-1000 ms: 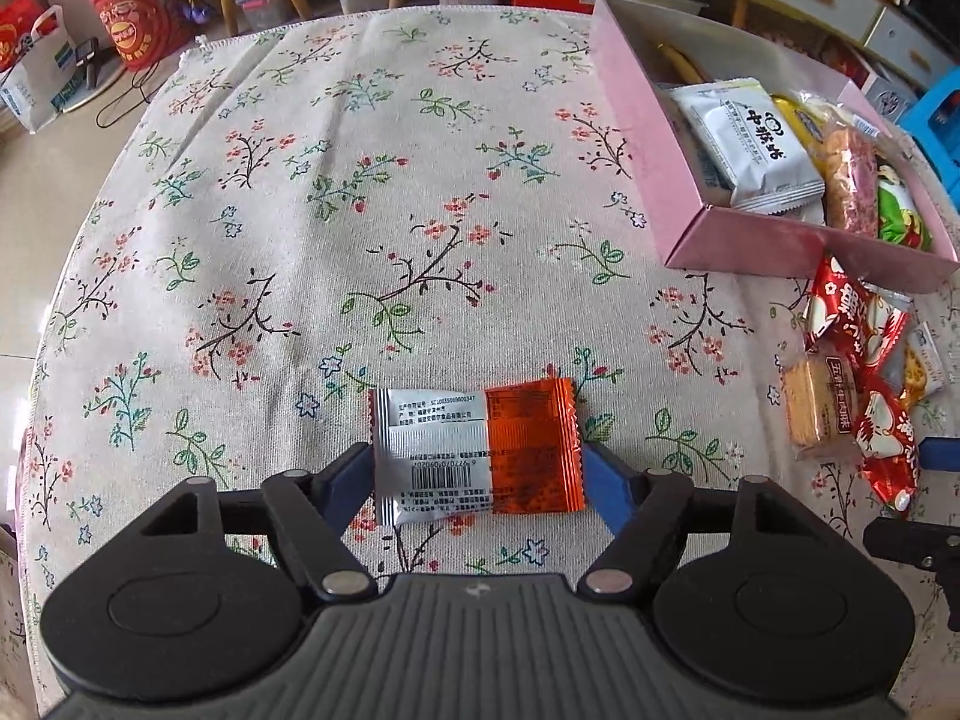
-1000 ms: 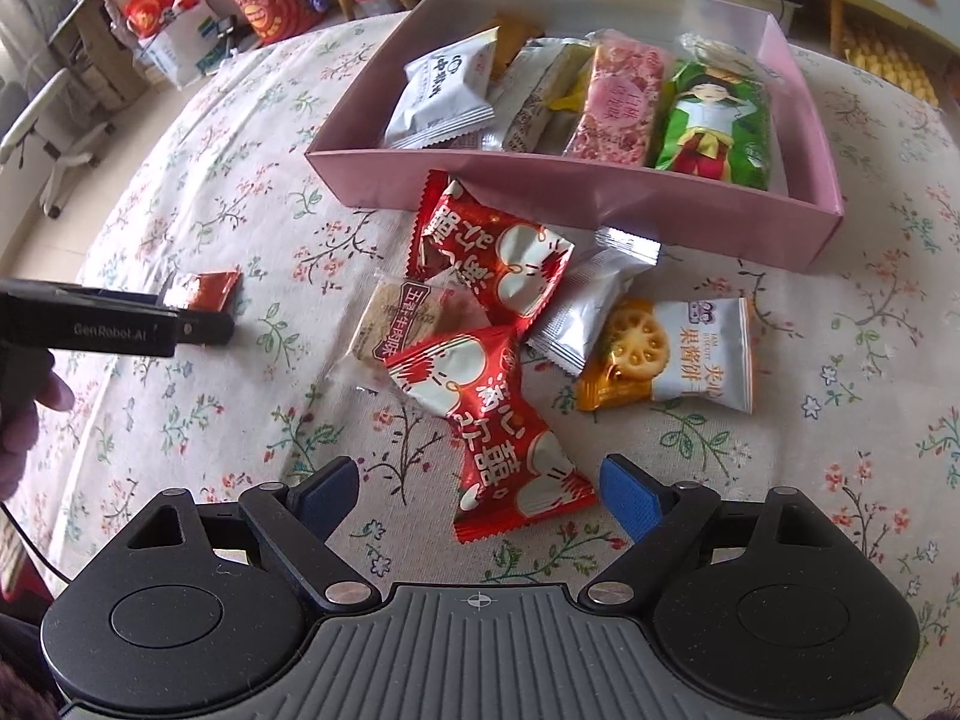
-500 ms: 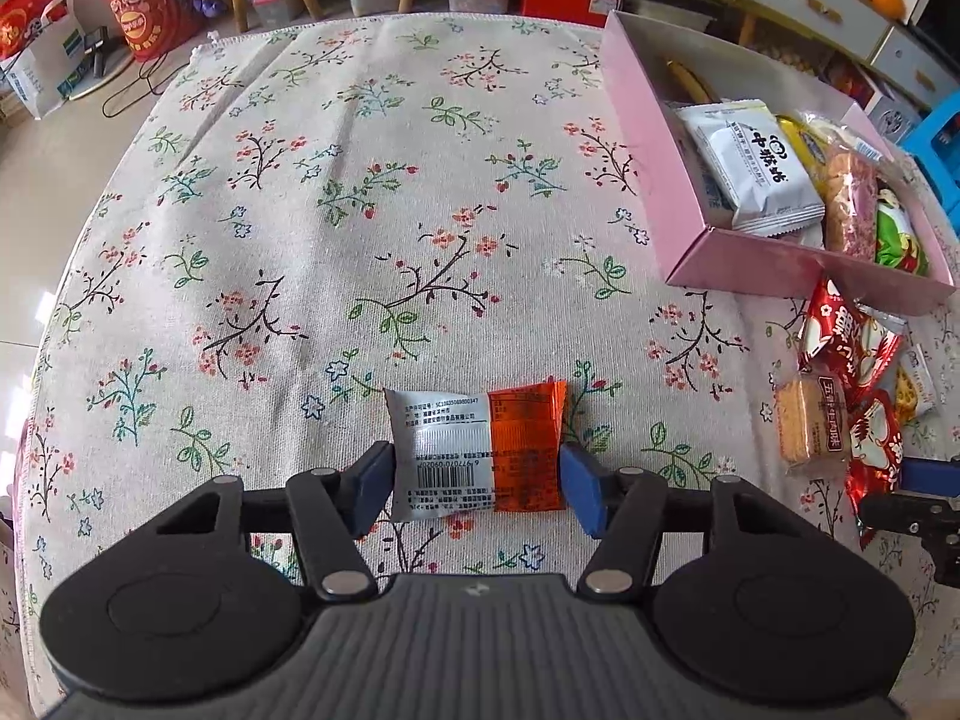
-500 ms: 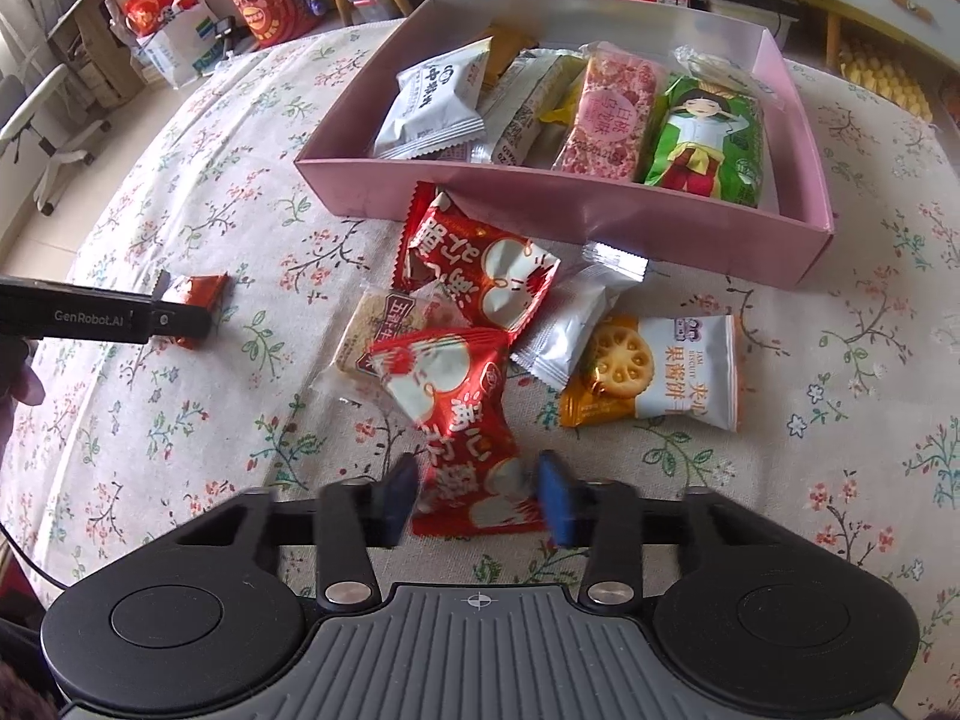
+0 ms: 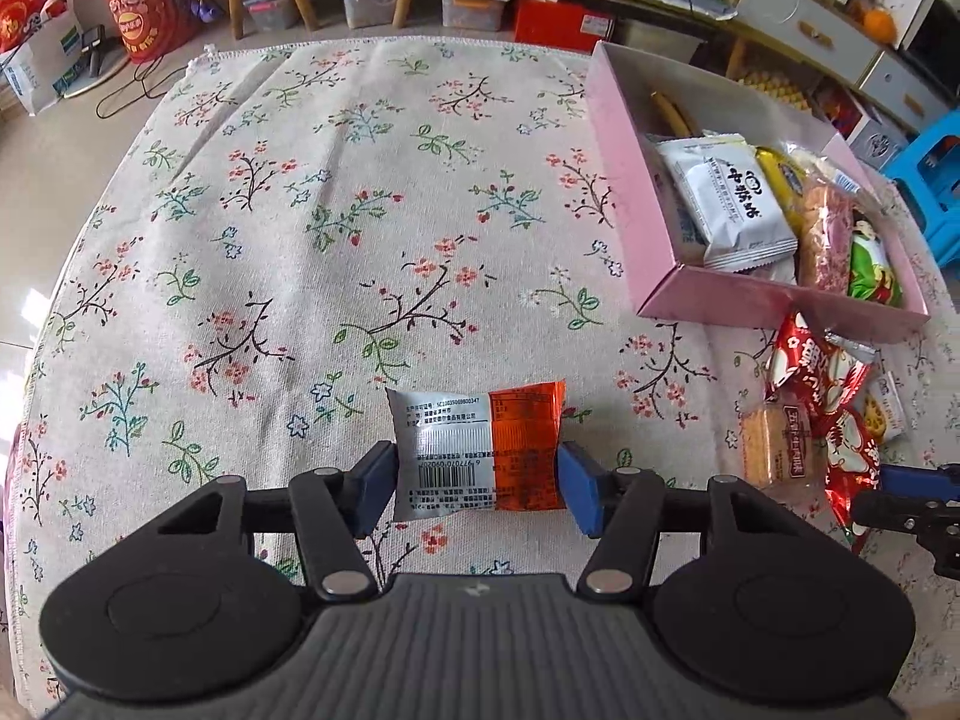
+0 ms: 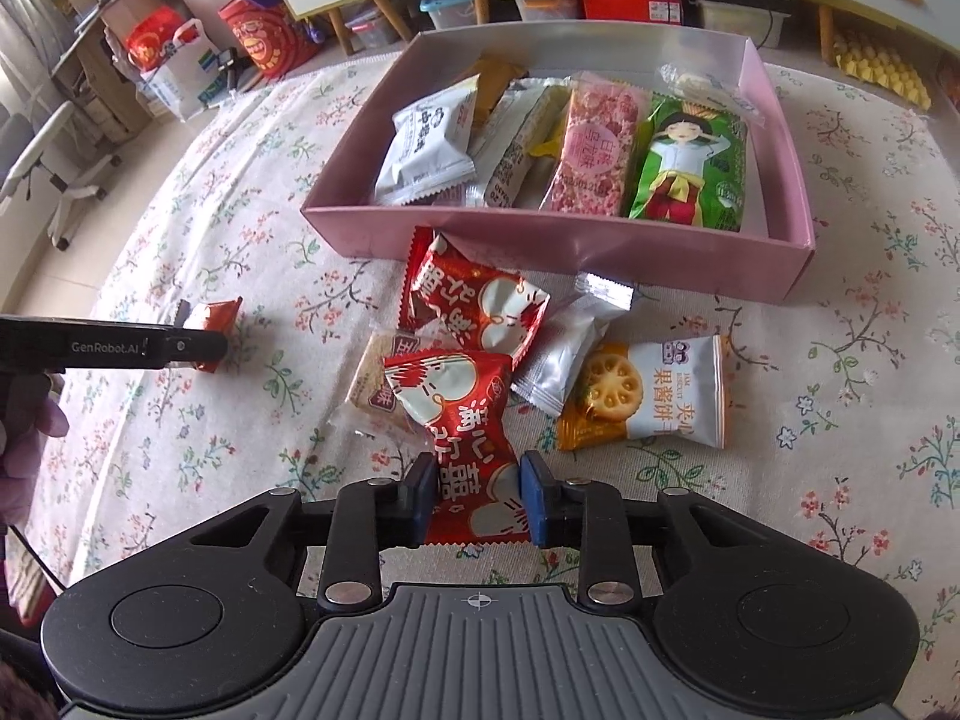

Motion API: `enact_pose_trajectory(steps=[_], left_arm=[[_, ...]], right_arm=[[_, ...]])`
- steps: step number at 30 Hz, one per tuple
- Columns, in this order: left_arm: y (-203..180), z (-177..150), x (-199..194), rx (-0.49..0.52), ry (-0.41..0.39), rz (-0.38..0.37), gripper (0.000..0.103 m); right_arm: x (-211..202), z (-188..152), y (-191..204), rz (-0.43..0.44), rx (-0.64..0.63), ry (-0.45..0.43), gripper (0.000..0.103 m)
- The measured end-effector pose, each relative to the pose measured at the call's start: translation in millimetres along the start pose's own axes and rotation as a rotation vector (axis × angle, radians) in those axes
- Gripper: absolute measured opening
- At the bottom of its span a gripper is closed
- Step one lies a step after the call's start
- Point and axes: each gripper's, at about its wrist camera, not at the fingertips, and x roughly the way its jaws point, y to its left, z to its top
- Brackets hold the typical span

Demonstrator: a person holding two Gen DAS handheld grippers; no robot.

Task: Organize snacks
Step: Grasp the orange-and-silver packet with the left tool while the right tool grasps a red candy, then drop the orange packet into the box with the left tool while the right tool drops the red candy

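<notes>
In the left wrist view my left gripper (image 5: 477, 489) is shut on a small silver-and-orange snack packet (image 5: 474, 450), one blue pad against each short end, over the floral tablecloth (image 5: 300, 240). The right wrist view has my right gripper (image 6: 477, 495) closing tight on the lower end of a red-and-white snack packet (image 6: 462, 414), and the pads pinch its wrapper. That packet lies on top of a loose pile. Behind the pile stands the pink box (image 6: 540, 240) with several packets inside. The left gripper (image 6: 204, 348) enters that view from the left.
Loose beside the held red packet lie a second red packet (image 6: 474, 300), a silver packet (image 6: 564, 354), a jam-biscuit packet (image 6: 654, 390) and a clear-wrapped cracker (image 6: 375, 378). The pink box (image 5: 618, 180) sits at the table's right. Bags and furniture stand beyond the far edge.
Both grippers went from open to shut: the left pads closed in on the silver-and-orange packet, and the right pads closed on the red packet, whose wrapper bunched and lifted slightly.
</notes>
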Motion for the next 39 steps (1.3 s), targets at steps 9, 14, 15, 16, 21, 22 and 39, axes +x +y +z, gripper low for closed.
enact_pose_trajectory(steps=[9, 14, 15, 16, 21, 22, 39], left_arm=[[-8.8, 4.5, -7.2, -0.002, -0.028, -0.029, 0.055], [-16.1, 8.3, -12.0, 0.000, -0.047, -0.053, 0.055], [-17.2, 9.3, -12.6, -0.003, -0.052, -0.058, 0.055], [-18.0, 10.5, -12.3, -0.007, -0.055, -0.063, 0.055], [-29.8, 16.5, -16.4, -0.014, -0.078, -0.094, 0.055], [-33.1, 18.0, -16.9, -0.012, -0.083, -0.100, 0.055], [-95.2, 73.3, -2.2, 0.074, -0.168, -0.135, 0.055]], right_arm=[[-12.7, 7.6, -7.8, 0.021, 0.042, -0.035, 0.028], [-23.1, 13.8, -16.6, 0.036, 0.081, -0.066, 0.028], [-25.6, 15.6, -18.9, 0.039, 0.091, -0.073, 0.028], [-28.1, 17.4, -21.2, 0.041, 0.103, -0.082, 0.028], [-39.0, 29.0, -36.3, 0.054, 0.168, -0.128, 0.028], [-40.5, 31.1, -39.4, 0.058, 0.183, -0.136, 0.028], [-33.3, 98.7, -80.3, 0.070, 0.302, -0.235, 0.028]])
